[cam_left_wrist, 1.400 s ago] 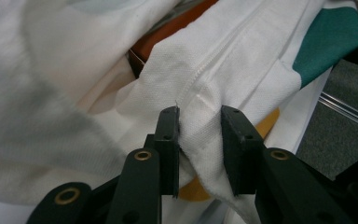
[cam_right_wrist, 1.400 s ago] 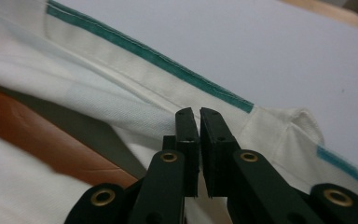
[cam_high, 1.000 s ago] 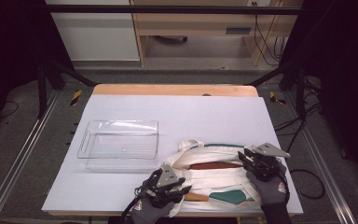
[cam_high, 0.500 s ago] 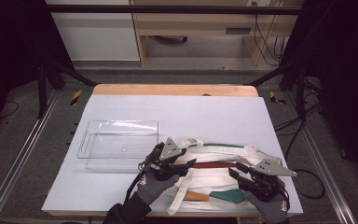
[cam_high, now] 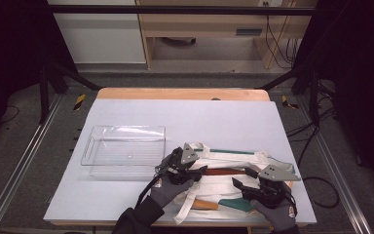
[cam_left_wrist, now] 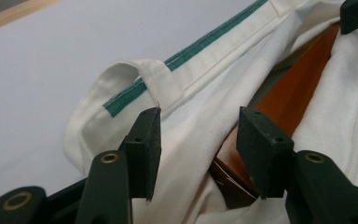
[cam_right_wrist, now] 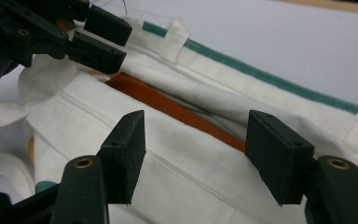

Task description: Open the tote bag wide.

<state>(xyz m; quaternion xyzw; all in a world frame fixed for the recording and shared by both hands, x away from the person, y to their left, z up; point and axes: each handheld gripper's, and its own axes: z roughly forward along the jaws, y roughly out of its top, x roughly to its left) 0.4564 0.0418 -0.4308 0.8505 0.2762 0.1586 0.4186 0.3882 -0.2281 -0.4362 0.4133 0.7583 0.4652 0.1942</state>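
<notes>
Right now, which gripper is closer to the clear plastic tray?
The left gripper. It sits on the cloth bag just right of the clear tray; the right gripper is farther right, near the table's front edge.

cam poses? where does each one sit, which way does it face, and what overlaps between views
High view: fixed above the person's side, looking forward and down on the table; gloved hands, left gripper, right gripper, white tote bag and clear tray show.
Left gripper view: rides the left gripper, looking along its open jaws at the bag's green-trimmed edge.
Right gripper view: rides the right gripper, jaws open over the bag, facing the left gripper.
Shared: all three show the bag with its orange lining.
</notes>
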